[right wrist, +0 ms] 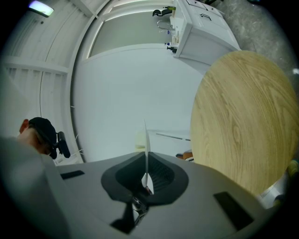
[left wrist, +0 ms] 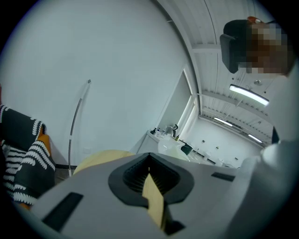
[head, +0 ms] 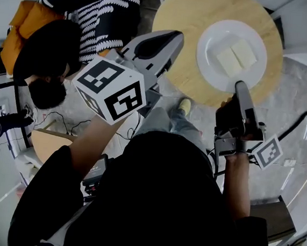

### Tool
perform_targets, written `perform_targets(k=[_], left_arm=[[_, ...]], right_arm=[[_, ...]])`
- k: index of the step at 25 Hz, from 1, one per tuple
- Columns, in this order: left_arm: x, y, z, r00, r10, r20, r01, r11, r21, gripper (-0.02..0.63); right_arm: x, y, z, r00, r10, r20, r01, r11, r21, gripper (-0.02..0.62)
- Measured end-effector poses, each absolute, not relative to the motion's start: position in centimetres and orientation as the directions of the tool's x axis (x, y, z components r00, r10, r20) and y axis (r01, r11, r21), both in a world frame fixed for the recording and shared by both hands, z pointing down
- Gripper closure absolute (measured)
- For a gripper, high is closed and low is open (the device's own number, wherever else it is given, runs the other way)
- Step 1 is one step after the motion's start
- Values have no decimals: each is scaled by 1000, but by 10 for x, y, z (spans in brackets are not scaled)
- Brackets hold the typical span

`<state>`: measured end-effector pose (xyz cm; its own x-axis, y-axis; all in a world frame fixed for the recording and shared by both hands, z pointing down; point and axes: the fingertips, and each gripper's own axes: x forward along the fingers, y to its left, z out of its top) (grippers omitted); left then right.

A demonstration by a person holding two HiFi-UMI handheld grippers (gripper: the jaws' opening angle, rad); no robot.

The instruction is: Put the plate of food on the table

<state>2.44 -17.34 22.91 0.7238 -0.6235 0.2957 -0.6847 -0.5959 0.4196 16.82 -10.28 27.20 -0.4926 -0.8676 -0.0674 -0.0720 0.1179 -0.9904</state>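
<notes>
Your right gripper (head: 241,86) clamps plate (head: 213,40) rim at near edge of round wood table (head: 180,14); left gripper (head: 173,41) closed beside table's left edge; grey floor (head: 302,91).

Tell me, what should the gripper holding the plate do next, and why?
Probably lower the plate gently onto the round table, keeping it flat. The right gripper has its jaws shut on the plate's near rim, the plate is over the tabletop, and in the right gripper view it seems not to be resting there yet.
</notes>
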Motion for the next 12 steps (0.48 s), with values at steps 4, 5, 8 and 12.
perform_targets(k=[4,5,8,12], left_arm=[[25,-171,231,725,-620,299,-684,-601,414,598],[26,-170,231,727,-618,299,-682,-603,413,598],[26,-170,231,734,-613,293,-674,-608,418,598],[25,-171,234,743,-607,281,-663,-614,428,598]], right_arm=[[170,-102,272,-490,-869,-66,-70,115,-991,577],[170,-102,272,-489,-870,-65,-73,115,-991,577],[170,-101,270,-485,-872,-63,-85,119,-989,577],[171,-102,271,-469,-881,-57,-92,113,-989,577]])
